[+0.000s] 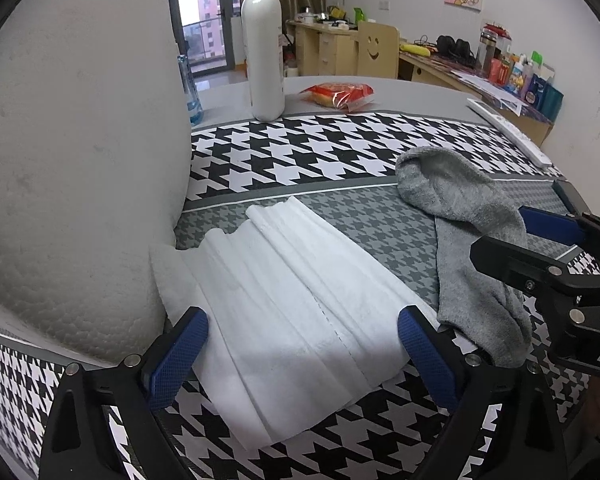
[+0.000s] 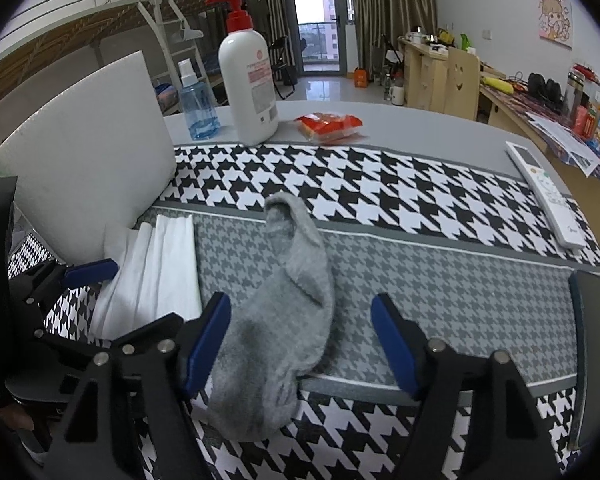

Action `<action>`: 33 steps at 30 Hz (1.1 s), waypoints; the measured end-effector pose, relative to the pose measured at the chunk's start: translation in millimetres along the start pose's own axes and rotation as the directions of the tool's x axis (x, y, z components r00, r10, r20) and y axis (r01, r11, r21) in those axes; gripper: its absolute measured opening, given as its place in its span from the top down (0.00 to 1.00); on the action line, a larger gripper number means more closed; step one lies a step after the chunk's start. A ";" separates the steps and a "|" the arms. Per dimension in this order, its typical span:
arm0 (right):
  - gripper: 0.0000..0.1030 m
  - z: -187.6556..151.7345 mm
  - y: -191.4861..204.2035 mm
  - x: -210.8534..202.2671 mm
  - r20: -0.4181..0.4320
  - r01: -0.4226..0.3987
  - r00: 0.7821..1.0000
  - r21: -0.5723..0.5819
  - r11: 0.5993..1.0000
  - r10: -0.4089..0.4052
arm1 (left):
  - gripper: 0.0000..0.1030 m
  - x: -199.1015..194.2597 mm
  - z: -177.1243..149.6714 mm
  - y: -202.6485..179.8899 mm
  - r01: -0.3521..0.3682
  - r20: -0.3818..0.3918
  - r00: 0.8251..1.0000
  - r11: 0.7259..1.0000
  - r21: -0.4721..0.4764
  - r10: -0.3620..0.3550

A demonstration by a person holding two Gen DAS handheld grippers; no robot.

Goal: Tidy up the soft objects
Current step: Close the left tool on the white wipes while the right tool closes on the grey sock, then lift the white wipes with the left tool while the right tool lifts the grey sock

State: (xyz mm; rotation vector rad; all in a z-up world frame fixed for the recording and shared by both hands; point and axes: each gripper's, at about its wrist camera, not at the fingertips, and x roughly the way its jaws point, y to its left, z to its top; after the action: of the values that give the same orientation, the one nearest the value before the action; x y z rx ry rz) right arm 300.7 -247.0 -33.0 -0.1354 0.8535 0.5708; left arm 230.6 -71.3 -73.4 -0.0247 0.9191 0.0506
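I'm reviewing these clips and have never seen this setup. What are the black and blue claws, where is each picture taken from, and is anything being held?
No robot here: a person holds a two-finger gripper in each hand, each with a fisheye camera looking along its blue-padded fingers. In the left wrist view, the left gripper stands open astride a folded white cloth. In the right wrist view, the right gripper has a grey sock between its fingers, not clamped. Both lie on a houndstooth mat, with a pump bottle, spray bottle, red snack packet, remote and white foam board nearby. Nothing is held.
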 end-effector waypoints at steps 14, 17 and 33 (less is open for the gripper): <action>0.54 -4.2 -0.9 6.7 -0.040 0.004 0.999 -0.001 1.000 -0.004 | 0.19 -0.8 0.9 -2.1 0.016 0.010 1.000 1.000 0.010 -0.016; 0.59 -5.9 -0.4 7.2 -0.048 0.010 0.999 -0.004 1.000 -0.010 | 0.28 -1.9 1.8 -2.1 0.015 0.014 1.000 1.000 0.005 -0.015; 0.91 -8.0 2.6 0.7 -0.040 0.002 0.999 -0.021 1.000 -0.003 | 0.88 -8.5 2.6 1.3 0.030 0.042 0.999 1.000 -0.001 -0.029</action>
State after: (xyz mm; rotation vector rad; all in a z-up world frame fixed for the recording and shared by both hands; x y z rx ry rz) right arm 294.3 -247.3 -38.4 -0.1671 0.8859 0.5766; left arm 227.5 -70.2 -65.0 -0.0385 0.8761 0.0243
